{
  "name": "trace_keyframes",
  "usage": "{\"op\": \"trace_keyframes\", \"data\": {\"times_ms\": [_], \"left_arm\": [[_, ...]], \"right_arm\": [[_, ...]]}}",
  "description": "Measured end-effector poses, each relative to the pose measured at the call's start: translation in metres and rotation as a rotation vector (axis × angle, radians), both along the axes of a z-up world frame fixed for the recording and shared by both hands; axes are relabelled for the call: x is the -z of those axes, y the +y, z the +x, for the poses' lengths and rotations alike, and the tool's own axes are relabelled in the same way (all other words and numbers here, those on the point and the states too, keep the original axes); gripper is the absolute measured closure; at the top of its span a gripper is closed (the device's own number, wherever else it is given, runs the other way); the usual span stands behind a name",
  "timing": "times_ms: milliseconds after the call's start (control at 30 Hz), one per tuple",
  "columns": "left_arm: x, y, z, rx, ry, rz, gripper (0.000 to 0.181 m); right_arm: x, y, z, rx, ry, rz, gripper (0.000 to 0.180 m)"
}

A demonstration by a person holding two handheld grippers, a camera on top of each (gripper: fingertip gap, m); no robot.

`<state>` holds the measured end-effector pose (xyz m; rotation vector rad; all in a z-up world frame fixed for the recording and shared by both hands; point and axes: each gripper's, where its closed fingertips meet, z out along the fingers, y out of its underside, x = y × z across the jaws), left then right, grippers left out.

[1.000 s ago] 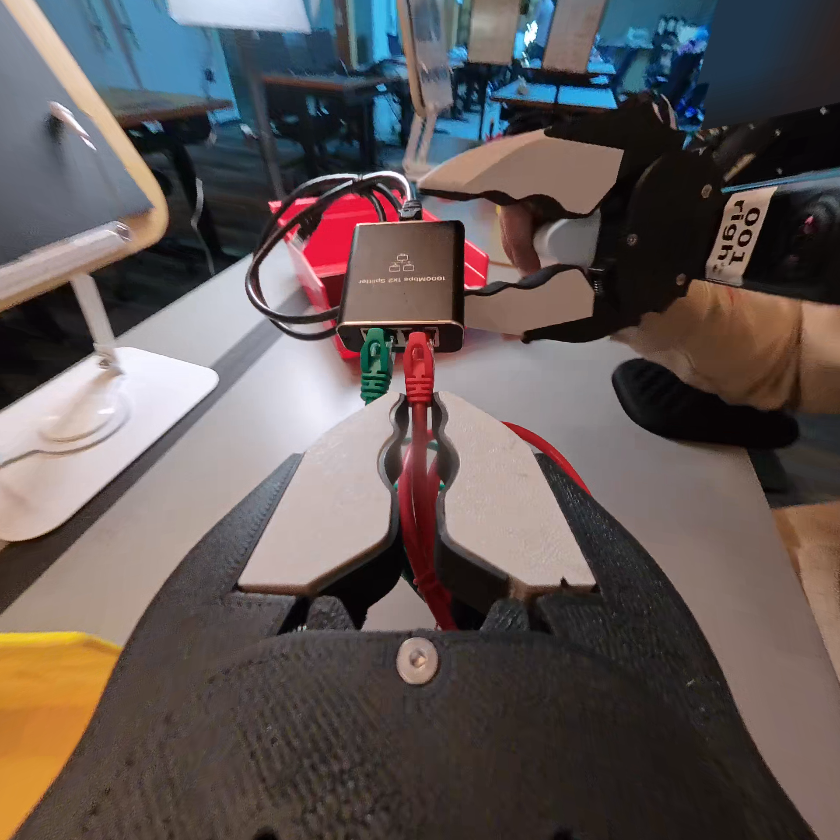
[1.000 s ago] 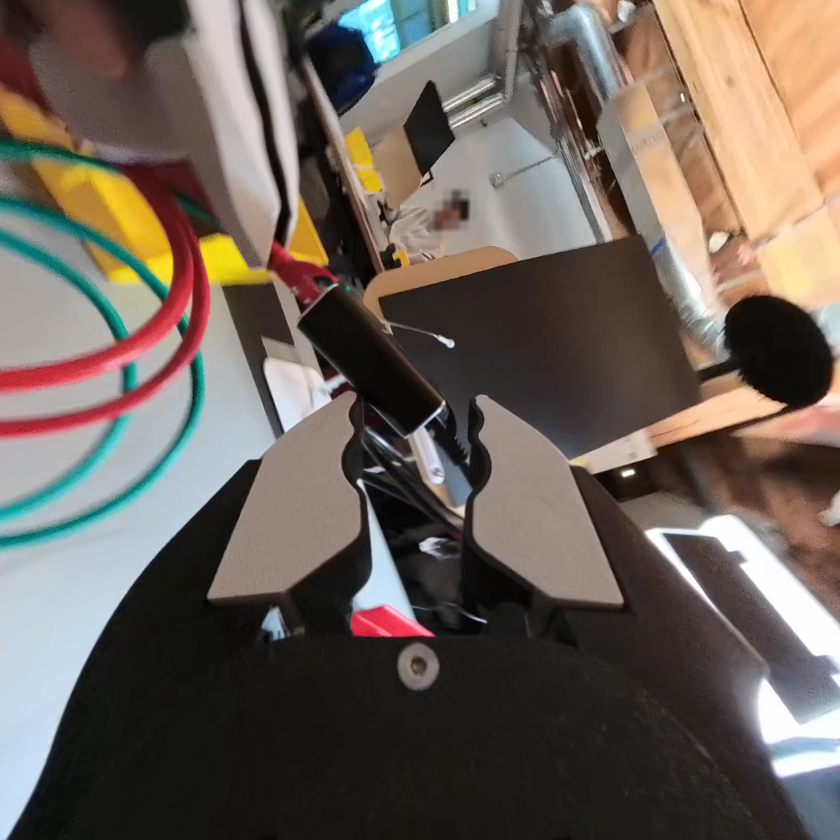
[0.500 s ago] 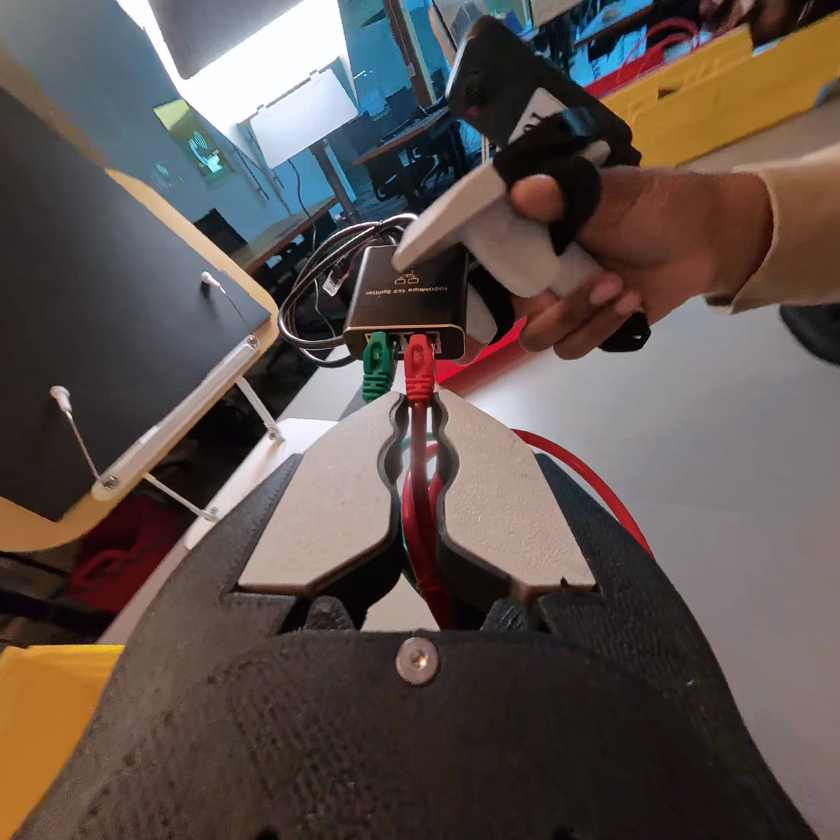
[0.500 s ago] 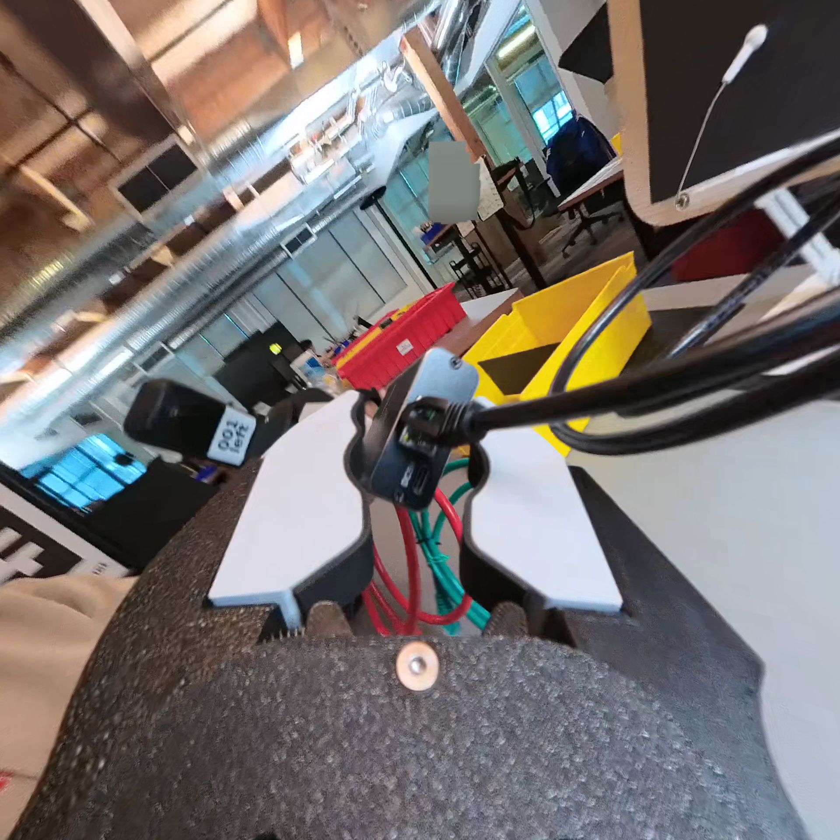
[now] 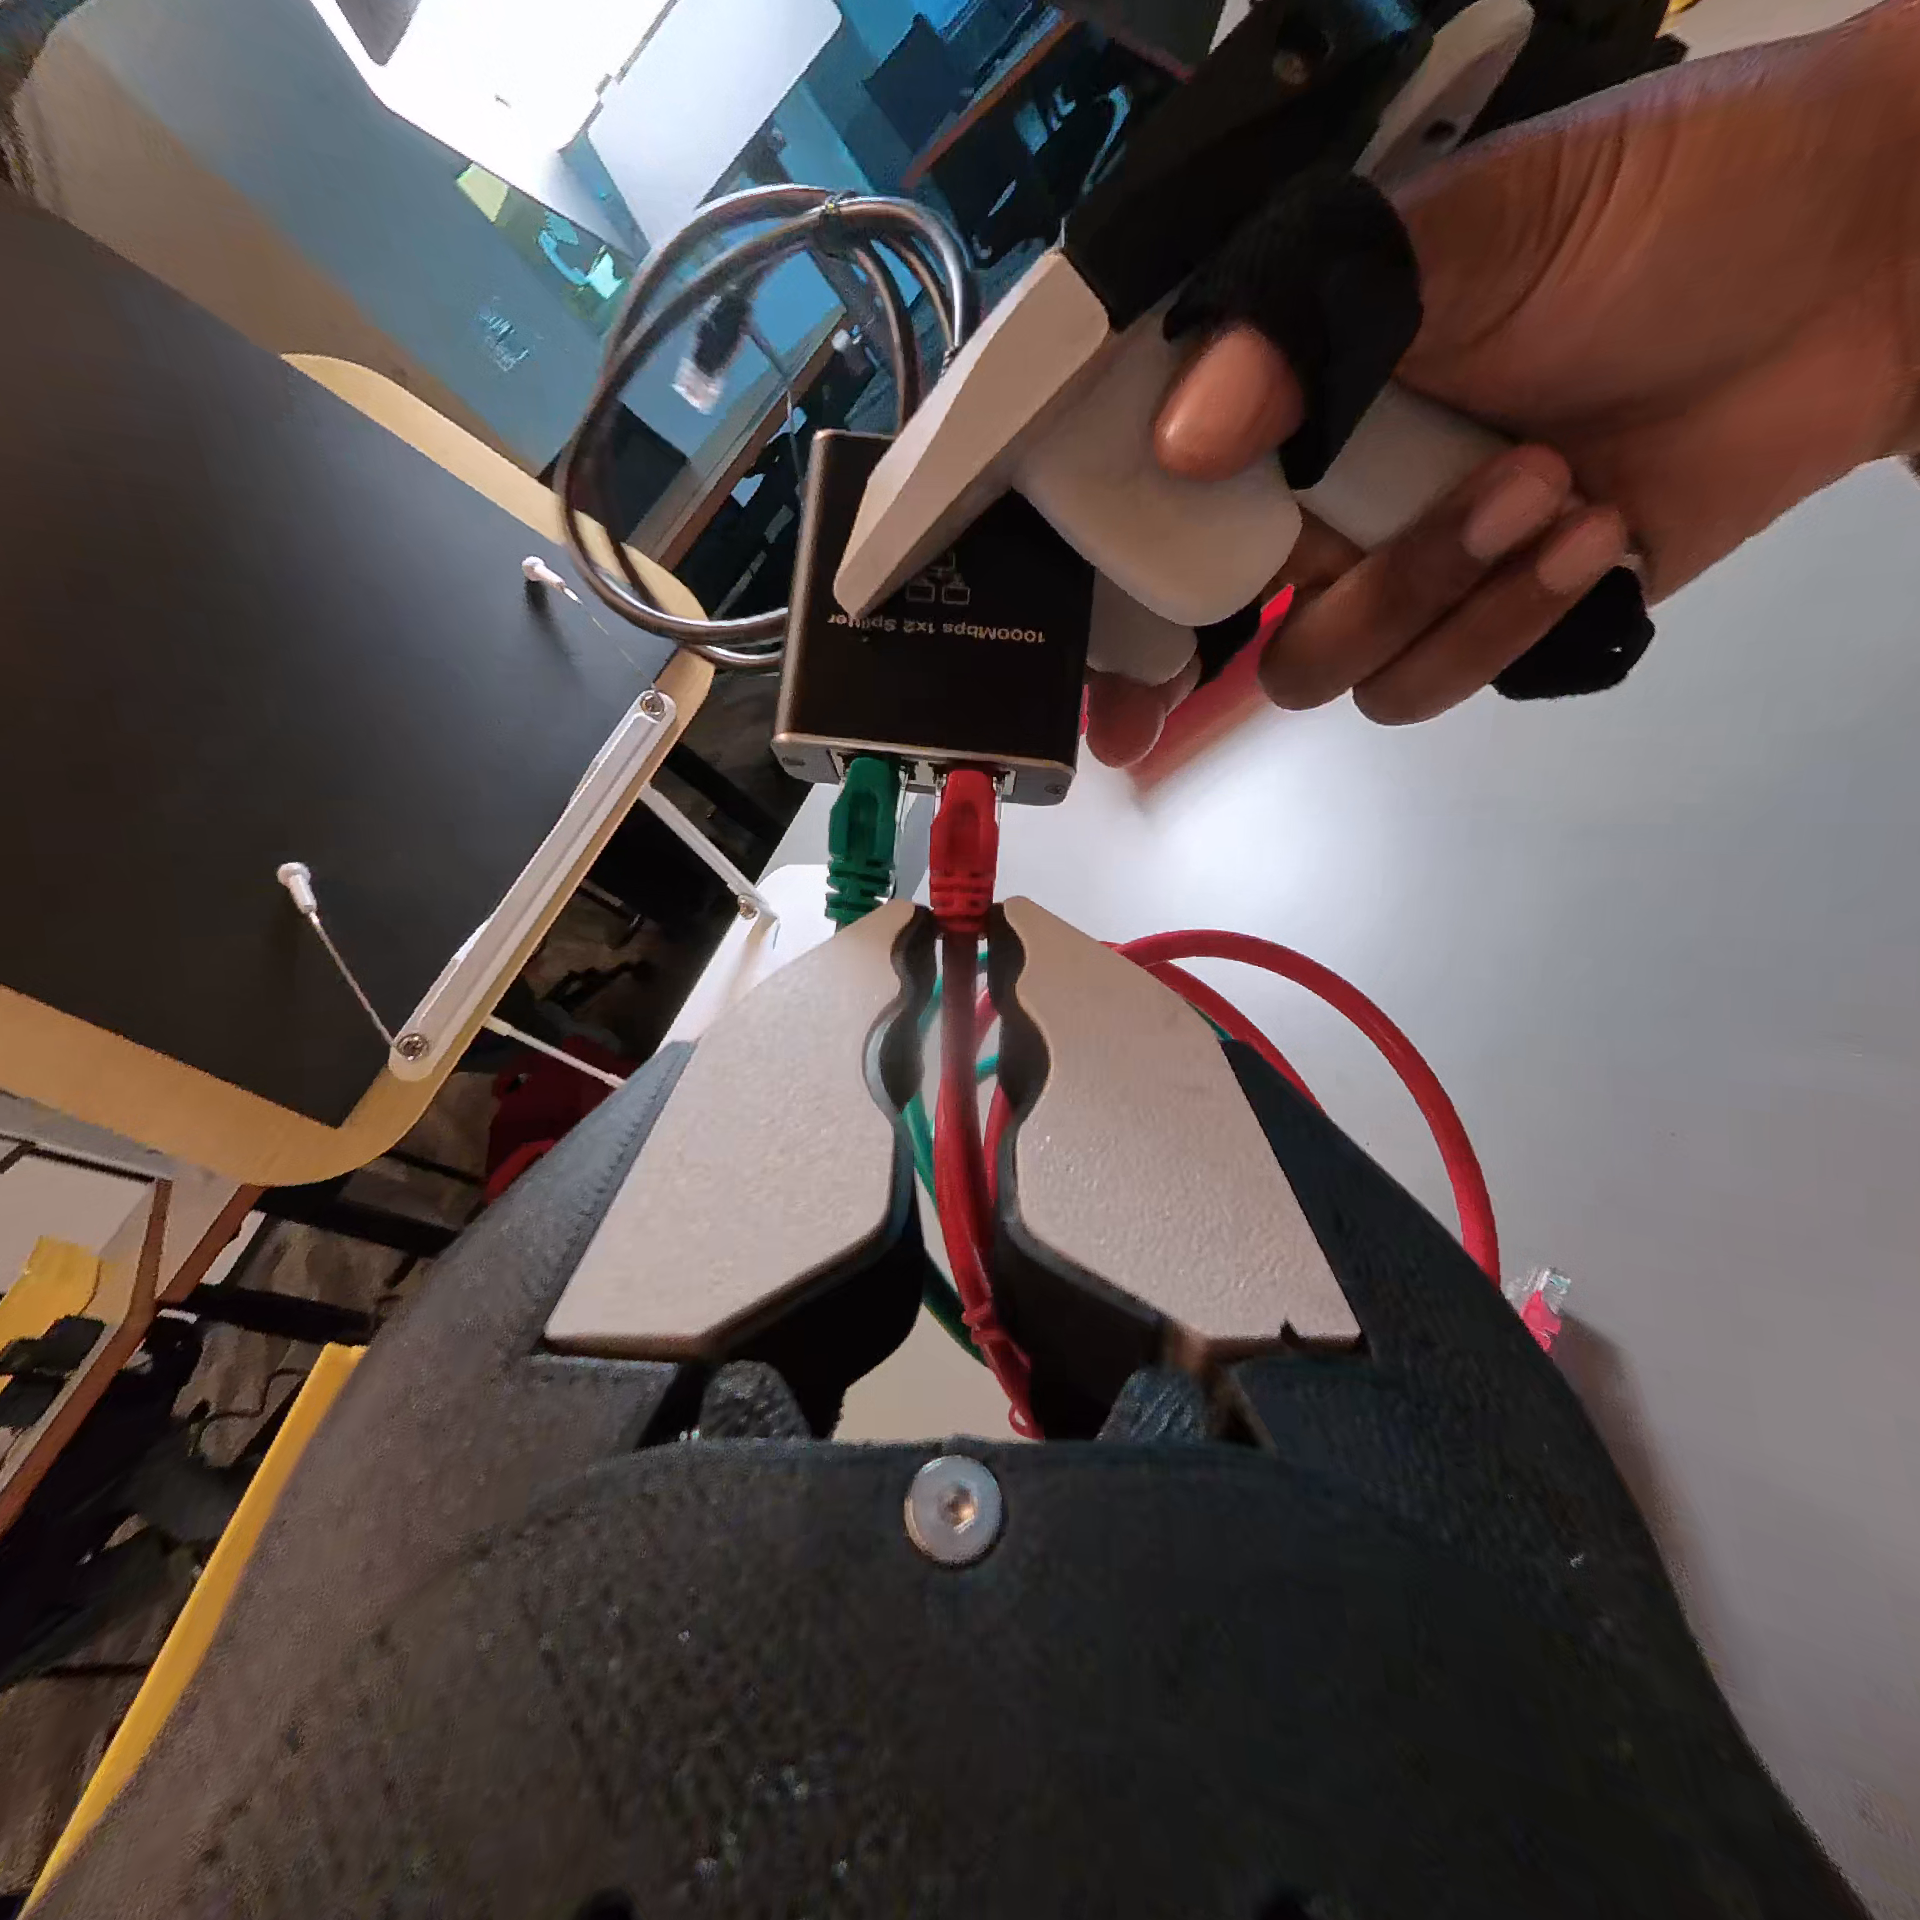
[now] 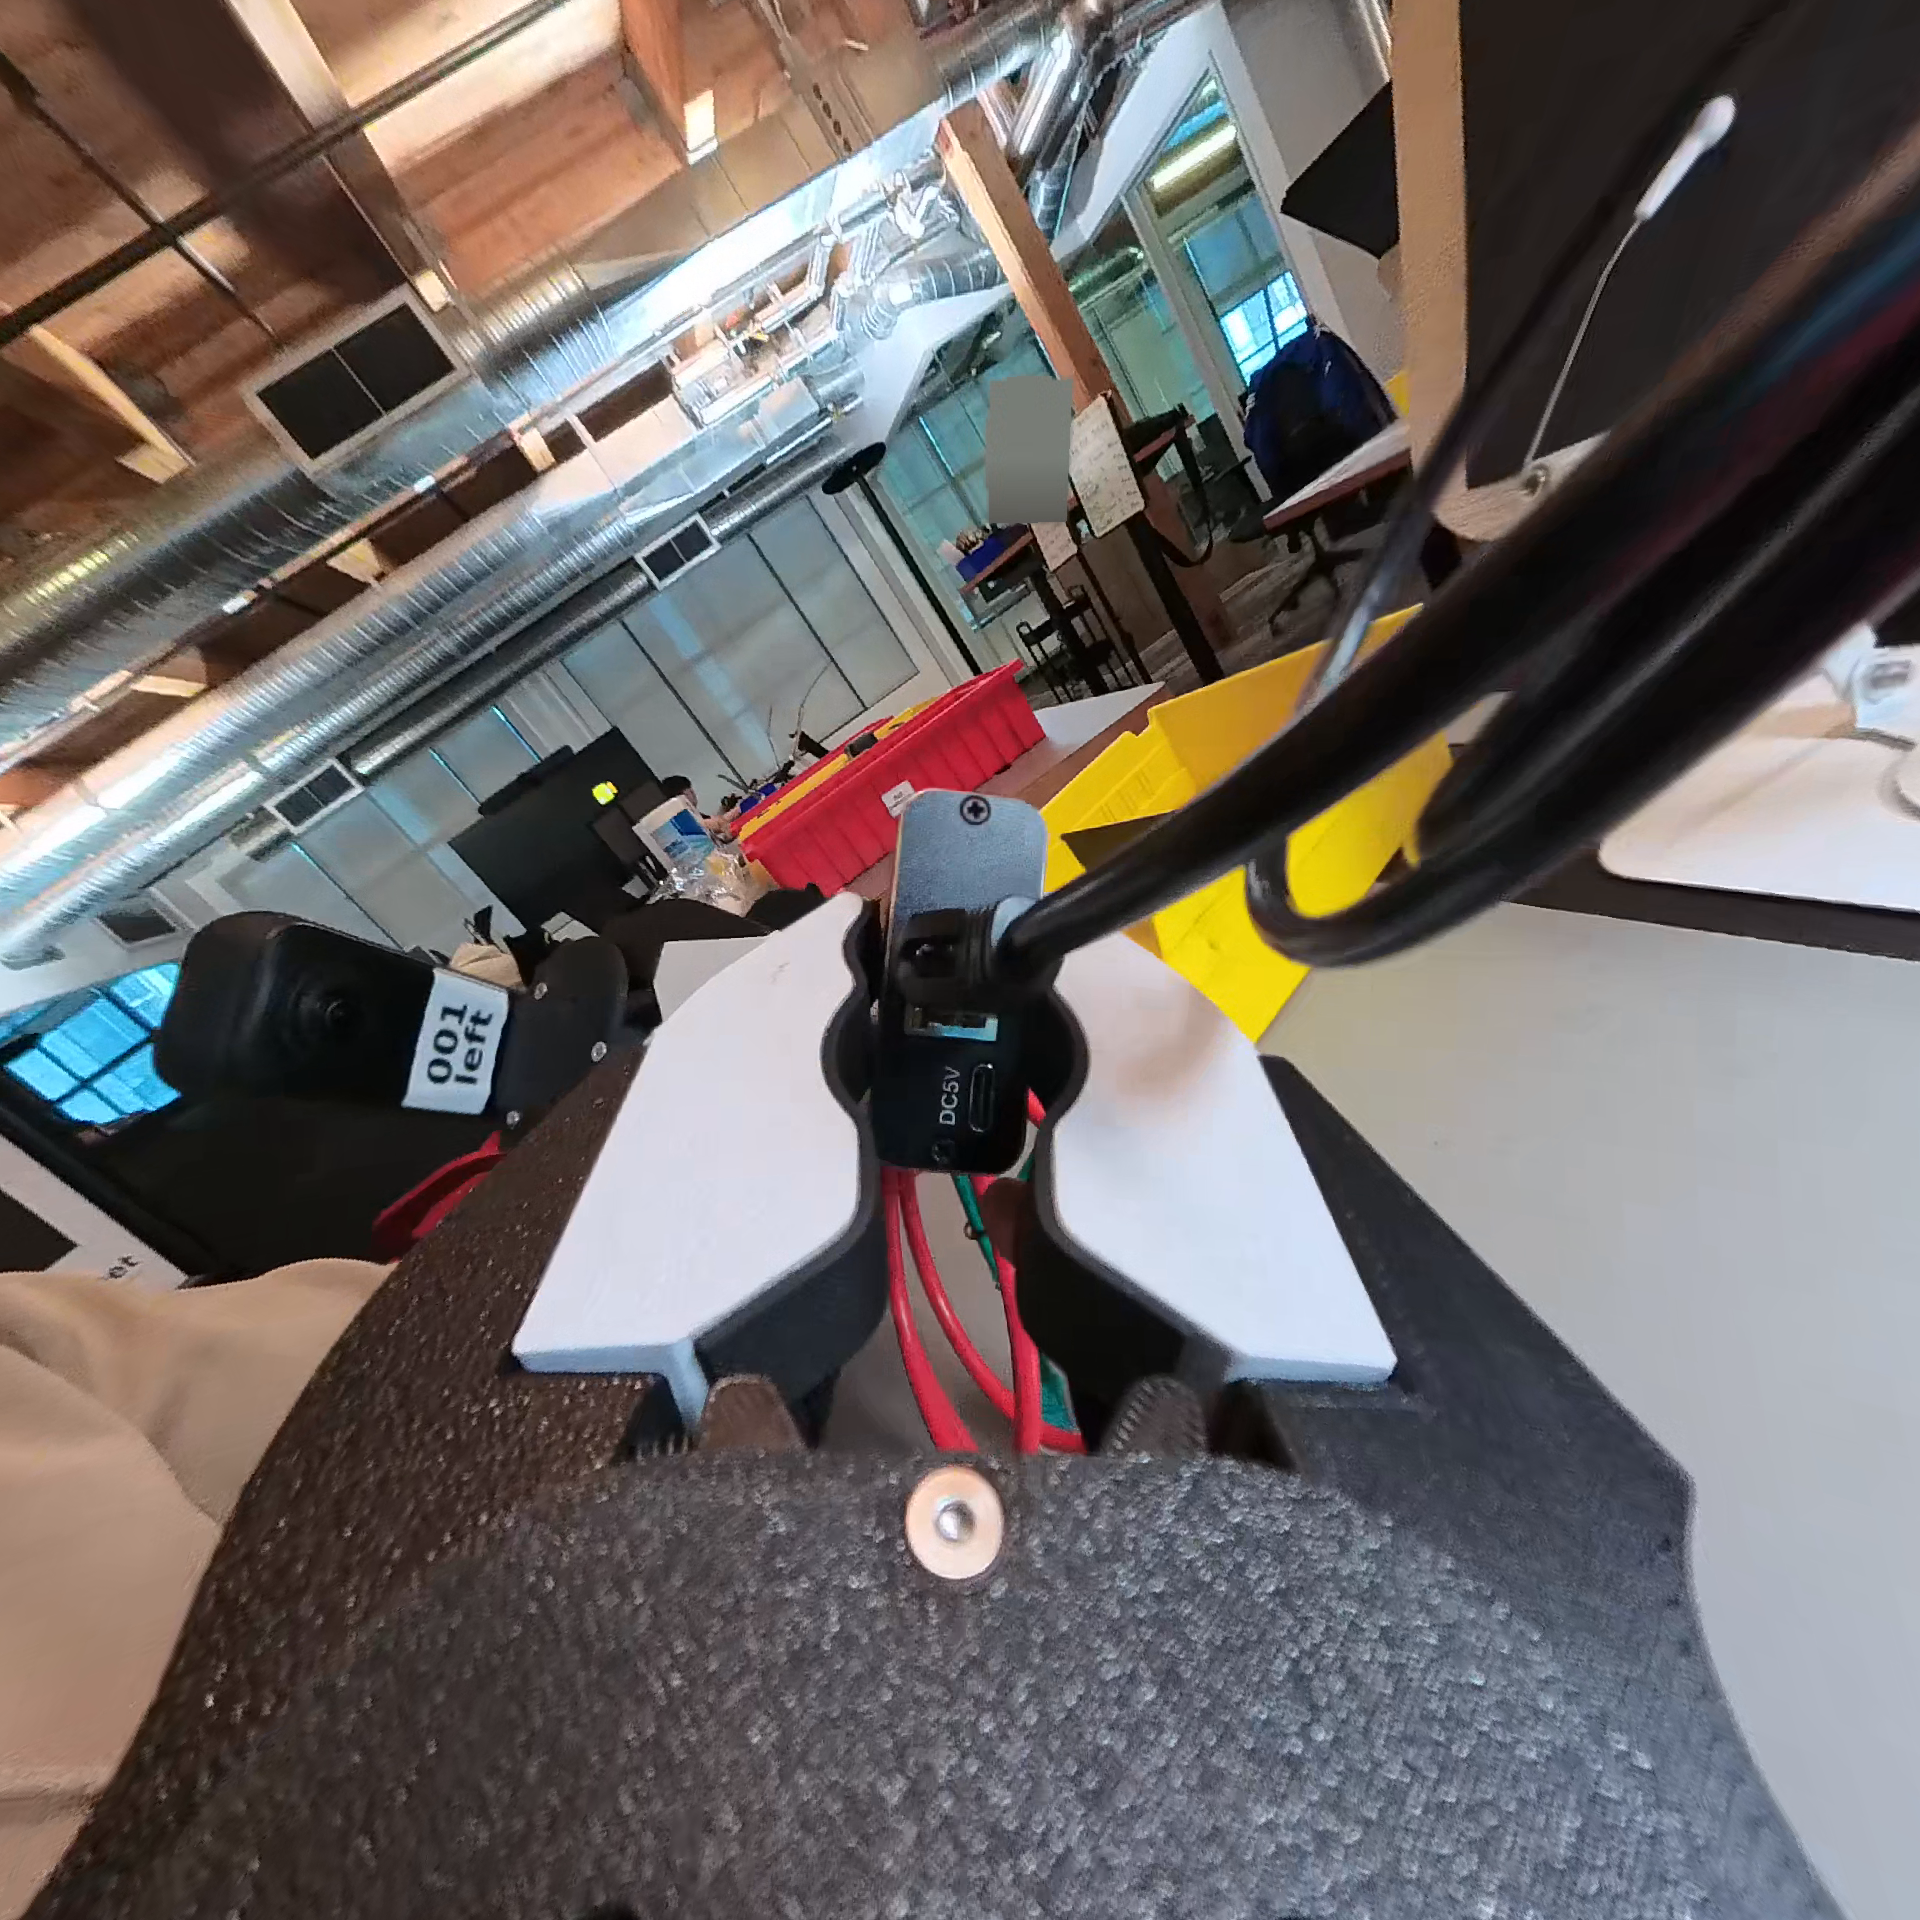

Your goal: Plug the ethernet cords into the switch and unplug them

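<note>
Switch (image 5: 935, 665), a second earlier resting on the worktop (image 5: 1558, 1039), was now lifted clear, clamped in the right fingers (image 6: 1164, 1174), left fingers (image 5: 1122, 1132) closed on the plugged red cord (image 5: 961, 1091), poised for unplugging.

switch (image 5: 935, 634): dark metal-looking shell, smooth, satin sheen; end plate brushed grey
red cord (image 5: 1382, 1049): plastic jacket, smooth, slightly glossy
green cord boot (image 5: 858, 831): moulded plastic, ribbed
black cable (image 6: 1403, 790): glossy rubbery sheath
left gripper (image 5: 954, 940): pale matt finger plates, fine-grained; black body rough, layered print texture
table (image 5: 1558, 935): smooth matt grey-white top
yellow bin (image 6: 1195, 831): shiny plastic
</note>
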<state>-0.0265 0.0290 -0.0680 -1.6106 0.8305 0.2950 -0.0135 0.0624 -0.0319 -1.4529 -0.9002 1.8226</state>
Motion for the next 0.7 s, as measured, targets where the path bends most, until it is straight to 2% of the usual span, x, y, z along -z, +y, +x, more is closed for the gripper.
{"op": "trace_keyframes", "data": {"times_ms": [500, 600, 700], "left_arm": [[0.003, 0.003, -0.004, -0.059, 0.086, 0.008, 0.171], [0.006, 0.002, -0.003, 0.001, 0.017, -0.043, 0.171], [-0.002, -0.007, 0.003, 0.137, -0.097, -0.09, 0.171]], "right_arm": [[0.004, 0.0, -0.001, 0.005, 0.022, -0.024, 0.153], [0.005, 0.0, -0.001, 0.014, -0.012, 0.013, 0.153], [-0.003, -0.005, 0.003, -0.013, -0.041, 0.099, 0.151]]}}
